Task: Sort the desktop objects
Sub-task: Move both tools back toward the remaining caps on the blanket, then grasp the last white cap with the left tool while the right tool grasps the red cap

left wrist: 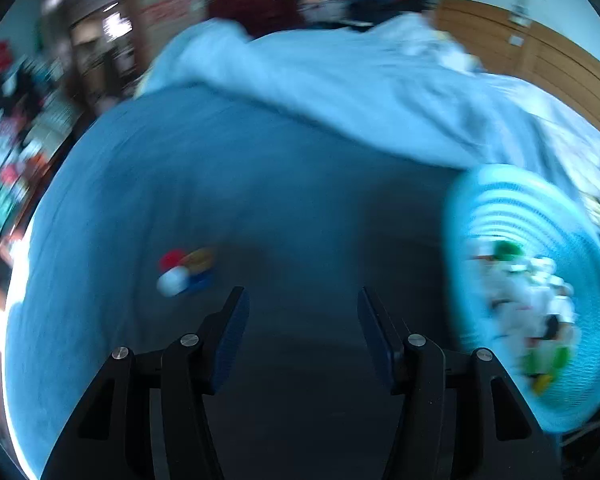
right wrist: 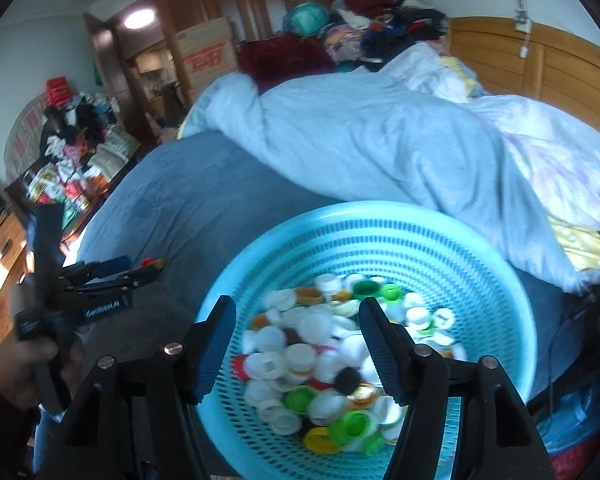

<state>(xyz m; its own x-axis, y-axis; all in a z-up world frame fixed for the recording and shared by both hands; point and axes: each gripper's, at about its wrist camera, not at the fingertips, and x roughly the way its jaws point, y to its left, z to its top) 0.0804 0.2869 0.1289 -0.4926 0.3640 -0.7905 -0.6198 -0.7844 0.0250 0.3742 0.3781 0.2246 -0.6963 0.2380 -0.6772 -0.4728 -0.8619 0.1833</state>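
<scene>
With both grippers' fingers apart and empty, the left gripper [left wrist: 302, 300] risks scattering the small caps [left wrist: 186, 270] on the bed [left wrist: 260, 180].

A pale blue duvet [right wrist: 372, 136] is seen bunched across the bed [right wrist: 204, 200]. Behind it, clothes [right wrist: 380, 36] are heaped beside a cardboard box [right wrist: 208, 50]; a ceiling light [right wrist: 140, 18] is lit in the doorway.

A blue-sheeted bed [right wrist: 204, 200] carries a turquoise basket [right wrist: 512, 320], rumpled duvet [right wrist: 380, 136], and loose caps [left wrist: 184, 272].
</scene>
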